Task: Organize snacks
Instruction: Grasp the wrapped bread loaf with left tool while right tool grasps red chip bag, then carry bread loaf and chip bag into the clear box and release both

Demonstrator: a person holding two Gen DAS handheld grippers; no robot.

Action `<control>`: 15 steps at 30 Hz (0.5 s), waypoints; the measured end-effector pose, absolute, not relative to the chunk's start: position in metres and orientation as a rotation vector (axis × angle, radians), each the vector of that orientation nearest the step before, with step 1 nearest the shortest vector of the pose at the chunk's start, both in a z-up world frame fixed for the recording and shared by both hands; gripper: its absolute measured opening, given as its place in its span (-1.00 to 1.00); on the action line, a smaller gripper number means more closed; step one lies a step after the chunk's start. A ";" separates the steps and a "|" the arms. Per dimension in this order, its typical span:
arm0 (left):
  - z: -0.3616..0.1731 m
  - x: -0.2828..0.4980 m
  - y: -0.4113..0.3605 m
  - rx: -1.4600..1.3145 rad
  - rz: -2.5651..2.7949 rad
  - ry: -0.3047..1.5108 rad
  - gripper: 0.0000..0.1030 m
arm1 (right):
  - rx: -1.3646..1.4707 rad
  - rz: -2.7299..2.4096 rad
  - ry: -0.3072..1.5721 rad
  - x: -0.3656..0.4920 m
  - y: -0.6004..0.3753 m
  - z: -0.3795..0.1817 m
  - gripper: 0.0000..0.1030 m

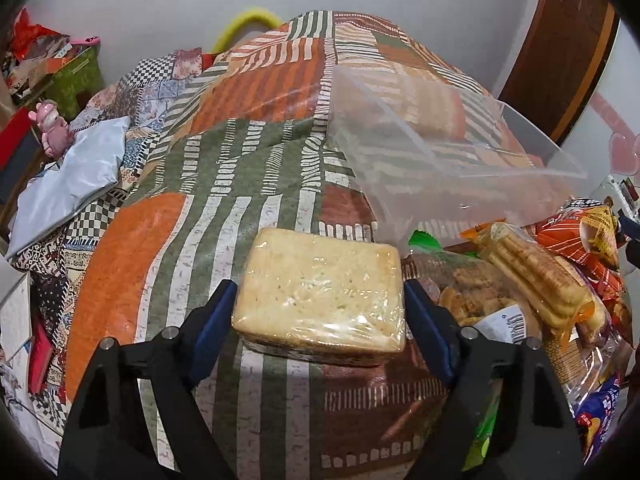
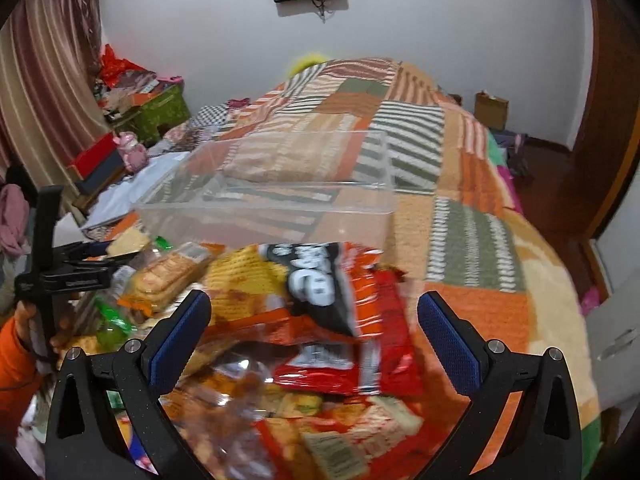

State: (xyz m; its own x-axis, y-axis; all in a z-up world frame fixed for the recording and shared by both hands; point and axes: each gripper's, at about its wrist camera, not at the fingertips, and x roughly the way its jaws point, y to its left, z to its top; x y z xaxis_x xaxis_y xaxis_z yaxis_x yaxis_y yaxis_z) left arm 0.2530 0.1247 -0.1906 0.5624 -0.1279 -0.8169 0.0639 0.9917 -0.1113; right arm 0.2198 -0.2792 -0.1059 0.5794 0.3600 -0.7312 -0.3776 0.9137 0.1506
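Just in front of the clear plastic bin (image 1: 452, 148) on the patchwork bedspread (image 1: 256, 152), the film-wrapped pale square cracker block (image 1: 320, 292) sits between the left gripper (image 1: 320, 304)'s spread blue pads (image 1: 212, 316), seemingly light, stiff, brittle and slippery, best pinched gently across its flat sides, while the right gripper (image 2: 314, 344) hangs open over the snack pile (image 2: 304, 320).

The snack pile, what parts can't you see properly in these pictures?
- Right wrist view: the red bag is blurred, so its lettering cannot be read.
- Right wrist view: the pile's near part is cut off by the bottom edge and the right gripper.
- Left wrist view: the pile runs off the right edge; only the biscuits show clearly.
- Left wrist view: the cracker pack's sides hide the left gripper pads' contact.
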 end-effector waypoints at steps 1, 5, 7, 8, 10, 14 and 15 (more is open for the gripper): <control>-0.190 0.253 0.124 -0.068 -0.113 0.966 0.58 | -0.027 0.429 0.853 0.222 -0.280 -0.106 0.99; -0.190 0.252 0.124 -0.069 -0.114 0.964 0.57 | -0.021 0.437 0.889 0.233 -0.286 -0.114 0.58; -0.190 0.251 0.124 -0.067 -0.112 0.963 0.56 | -0.003 0.457 0.917 0.238 -0.288 -0.119 0.34; -0.190 0.251 0.124 -0.065 -0.109 0.963 0.55 | 0.011 0.470 0.922 0.238 -0.290 -0.121 0.27; -0.189 0.249 0.124 -0.059 -0.105 0.961 0.55 | 0.049 0.493 0.919 0.238 -0.292 -0.123 0.12; -0.185 0.243 0.124 -0.043 -0.102 0.949 0.53 | 0.086 0.537 0.909 0.237 -0.293 -0.123 -0.21; -0.184 0.242 0.123 -0.038 -0.102 0.944 0.53 | 0.089 0.545 0.902 0.236 -0.293 -0.123 -0.28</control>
State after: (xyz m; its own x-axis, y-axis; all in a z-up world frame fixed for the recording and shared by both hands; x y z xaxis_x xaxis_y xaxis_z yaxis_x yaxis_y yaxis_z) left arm 0.2416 0.1232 -0.1837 0.5824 -0.1040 -0.8062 0.0707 0.9945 -0.0772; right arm 0.2362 -0.2928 -0.1231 0.4944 0.4856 -0.7210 -0.4123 0.8612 0.2974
